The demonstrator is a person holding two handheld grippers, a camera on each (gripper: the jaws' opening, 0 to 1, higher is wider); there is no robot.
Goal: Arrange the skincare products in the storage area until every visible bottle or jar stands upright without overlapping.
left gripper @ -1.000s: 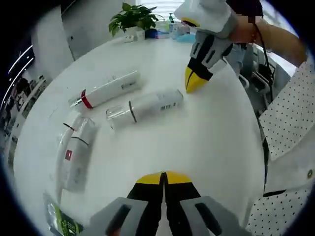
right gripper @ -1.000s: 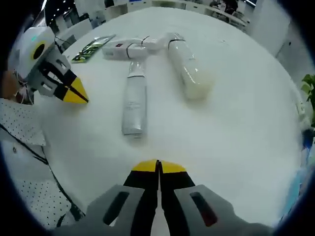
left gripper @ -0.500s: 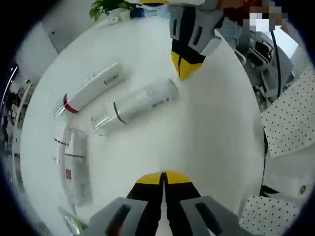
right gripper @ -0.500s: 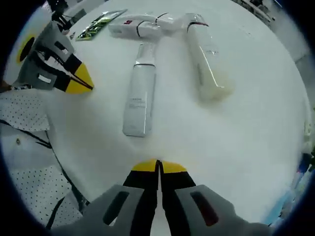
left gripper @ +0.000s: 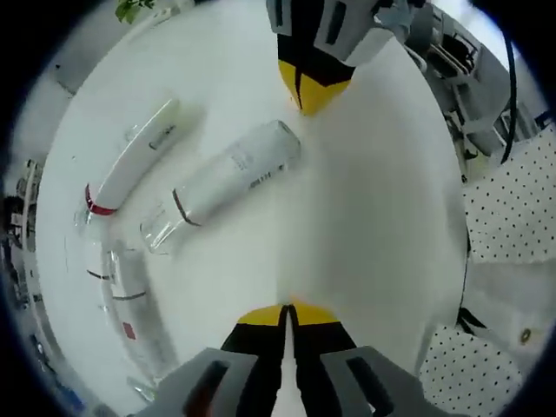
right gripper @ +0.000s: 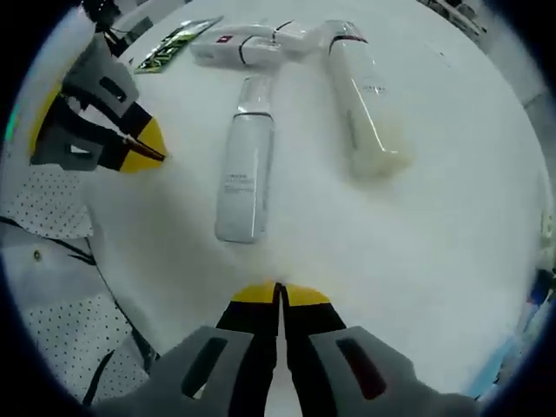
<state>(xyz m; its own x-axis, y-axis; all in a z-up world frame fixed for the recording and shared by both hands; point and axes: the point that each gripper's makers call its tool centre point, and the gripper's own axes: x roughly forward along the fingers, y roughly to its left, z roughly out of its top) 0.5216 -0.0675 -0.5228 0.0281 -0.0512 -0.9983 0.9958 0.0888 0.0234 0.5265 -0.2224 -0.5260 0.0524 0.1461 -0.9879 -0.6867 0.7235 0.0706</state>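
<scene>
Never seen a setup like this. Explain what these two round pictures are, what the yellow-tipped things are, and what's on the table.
A person holds a two-jaw gripper in each hand, and each carries a fisheye camera looking along its jaws. In the left gripper view, the left gripper rises from the bottom, jaws shut, holding nothing; the right gripper enters from above. In the right gripper view, the right gripper is likewise shut and empty, with the left gripper at the side. On the white table several skincare bottles lie on their sides: a white bottle, a red-banded bottle and a tube. None stands upright yet.

Three bottles (left gripper: 228, 181) lie flat on the white table (left gripper: 373, 200); both hand-held grippers' jaws are closed.
</scene>
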